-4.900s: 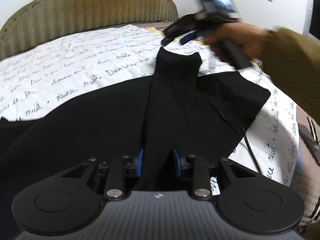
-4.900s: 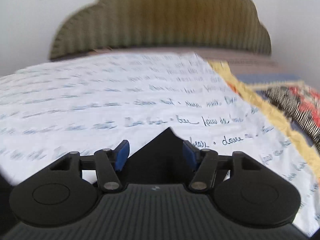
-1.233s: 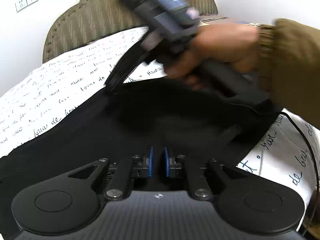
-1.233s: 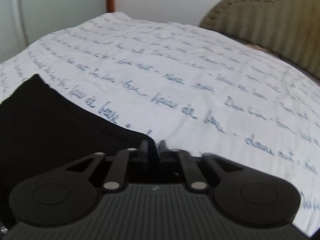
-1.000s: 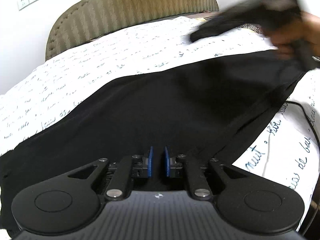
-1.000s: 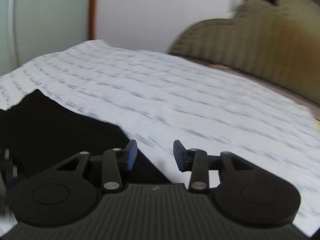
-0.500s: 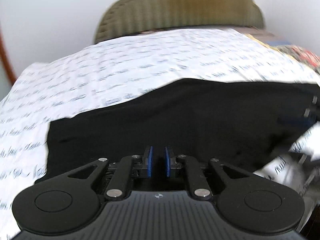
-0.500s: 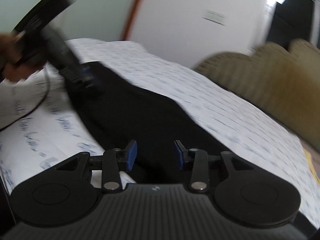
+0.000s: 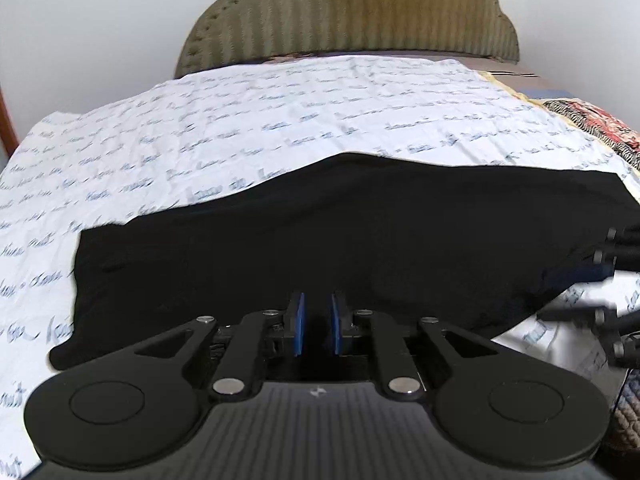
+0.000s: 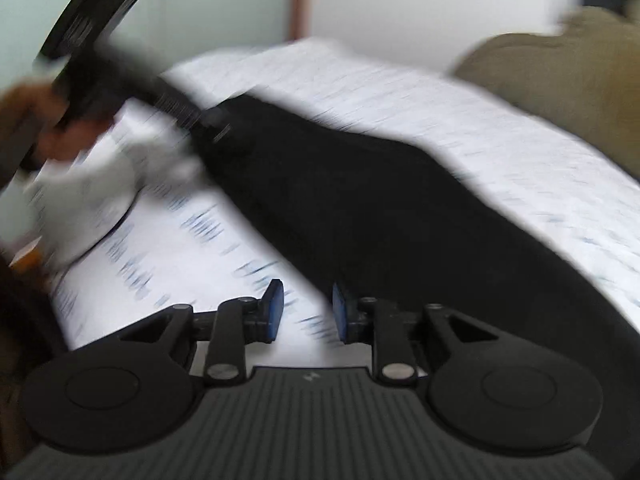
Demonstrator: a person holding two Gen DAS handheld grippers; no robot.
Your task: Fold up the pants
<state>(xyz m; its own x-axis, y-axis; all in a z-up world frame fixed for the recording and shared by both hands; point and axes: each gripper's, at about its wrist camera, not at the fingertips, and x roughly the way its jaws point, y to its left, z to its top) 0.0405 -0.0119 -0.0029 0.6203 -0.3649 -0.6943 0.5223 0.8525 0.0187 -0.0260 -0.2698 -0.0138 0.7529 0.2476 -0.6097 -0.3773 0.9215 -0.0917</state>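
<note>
Black pants (image 9: 320,232) lie folded lengthwise in a long strip across the bed, from the left to the right edge. My left gripper (image 9: 316,326) is shut on the near edge of the pants, blue pads close together with black cloth between them. My right gripper (image 10: 306,310) is open and empty, hovering at the near edge of the pants (image 10: 400,208). It also shows in the left wrist view (image 9: 600,292) at the far right, blurred. The left gripper appears in the right wrist view (image 10: 192,116) at the pants' far end.
A white bed sheet (image 9: 240,120) with blue handwriting print covers the bed. An olive padded headboard (image 9: 348,12) stands at the back. A patterned quilt (image 9: 592,120) lies at the right edge. The right wrist view is motion-blurred.
My right gripper let go of the pants, opened and swung round to their near right edge. The left gripper stayed shut on the cloth while the view turned left along the pants.
</note>
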